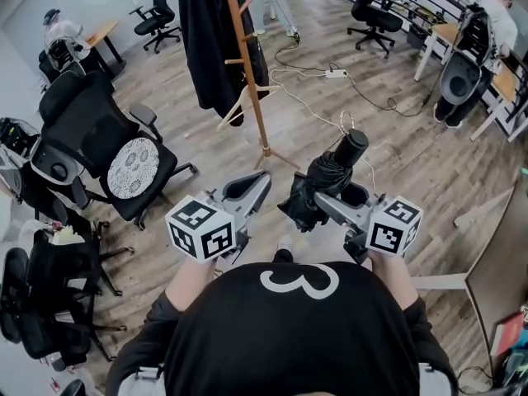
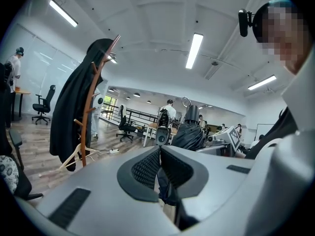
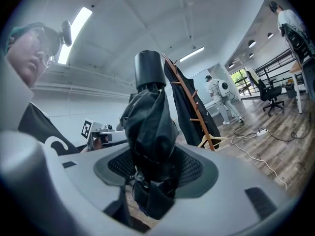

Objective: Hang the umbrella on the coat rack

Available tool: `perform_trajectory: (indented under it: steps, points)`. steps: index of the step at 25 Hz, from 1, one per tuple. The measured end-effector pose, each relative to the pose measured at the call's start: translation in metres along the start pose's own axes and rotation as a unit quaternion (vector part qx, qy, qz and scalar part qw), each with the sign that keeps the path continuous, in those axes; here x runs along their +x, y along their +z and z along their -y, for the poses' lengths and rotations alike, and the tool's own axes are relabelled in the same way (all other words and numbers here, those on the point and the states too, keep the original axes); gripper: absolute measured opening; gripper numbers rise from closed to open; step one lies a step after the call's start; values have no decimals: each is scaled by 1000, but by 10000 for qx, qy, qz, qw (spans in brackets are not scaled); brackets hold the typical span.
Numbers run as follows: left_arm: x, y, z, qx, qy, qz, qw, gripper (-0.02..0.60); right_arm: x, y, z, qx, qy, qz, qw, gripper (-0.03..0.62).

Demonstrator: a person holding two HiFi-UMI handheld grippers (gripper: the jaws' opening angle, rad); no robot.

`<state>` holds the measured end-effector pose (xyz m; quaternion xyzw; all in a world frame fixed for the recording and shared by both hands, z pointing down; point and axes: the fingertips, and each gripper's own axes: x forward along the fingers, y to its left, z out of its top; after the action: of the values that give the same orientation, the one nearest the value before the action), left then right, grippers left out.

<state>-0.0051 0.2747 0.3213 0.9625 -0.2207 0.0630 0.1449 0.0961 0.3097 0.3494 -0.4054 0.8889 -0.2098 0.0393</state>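
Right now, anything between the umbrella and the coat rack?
Nothing visible. The right gripper holds the umbrella, and only bare floor separates it from the coat rack. A black coat and a wooden hanger hang on the rack.

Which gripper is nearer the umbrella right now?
Right. The right gripper is clamped on the umbrella; the left gripper sits shut beside it, apart.
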Motion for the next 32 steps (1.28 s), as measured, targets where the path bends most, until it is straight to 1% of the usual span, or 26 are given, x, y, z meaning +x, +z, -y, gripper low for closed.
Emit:
perform_trajectory:
  steps: [6, 11, 17, 20, 25, 32]
  points:
    - [34, 13, -57, -60, -39, -102, 9999, 21, 45, 15, 43, 62, -39, -61, 10000, 250]
    - [64, 42, -119, -78, -95, -158, 9998, 21, 98, 45, 86, 16, -134, -176, 9998, 250]
    - [90, 55, -195, -245, 40, -174, 9995, 21, 150, 59, 128, 69, -209, -305, 9993, 250]
    - [99, 60, -224, -320, 75, -144, 9994, 21, 173, 63, 144, 12, -222, -413, 9989, 250]
    - [105, 61, -251, -377, 93, -133, 9992, 21, 202, 70, 157, -2, -180, -406, 9990, 250]
    - [100, 60, -264, -426, 205, -62, 9989, 21, 221, 70, 164, -1, -89, -465, 9989, 250]
